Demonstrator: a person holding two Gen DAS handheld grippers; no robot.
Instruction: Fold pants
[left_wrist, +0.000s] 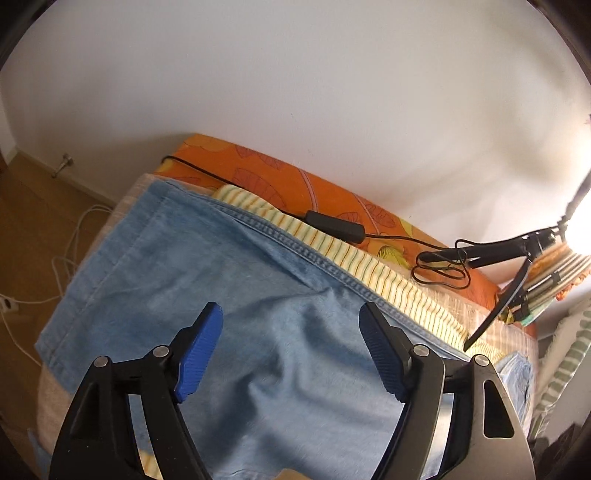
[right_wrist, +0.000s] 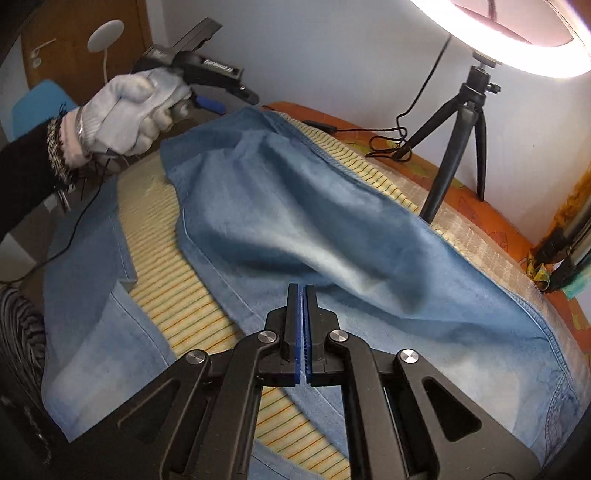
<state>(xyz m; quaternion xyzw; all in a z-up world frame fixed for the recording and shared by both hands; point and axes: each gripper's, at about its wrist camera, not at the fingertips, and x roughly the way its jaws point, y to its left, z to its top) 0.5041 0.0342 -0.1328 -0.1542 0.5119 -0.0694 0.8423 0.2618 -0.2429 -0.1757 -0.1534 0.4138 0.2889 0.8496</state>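
Note:
Light blue denim pants (left_wrist: 229, 295) lie on a yellow striped cloth (left_wrist: 388, 273) over the bed. In the right wrist view one leg (right_wrist: 295, 206) lies folded over the other (right_wrist: 92, 288), with a raised wrinkle in the middle. My left gripper (left_wrist: 290, 321) is open and empty, hovering just above the denim; it also shows in the right wrist view (right_wrist: 210, 105), held by a gloved hand near the far leg end. My right gripper (right_wrist: 303, 295) is shut with nothing between its blue pads, its tips low over the folded leg.
A black tripod (right_wrist: 458, 140) with a bright ring light (right_wrist: 517, 44) stands on the orange bedsheet (left_wrist: 295, 177) by the wall. A black cable with an inline switch (left_wrist: 334, 221) runs along the far edge. White cables (left_wrist: 66, 258) lie on the wooden floor at left.

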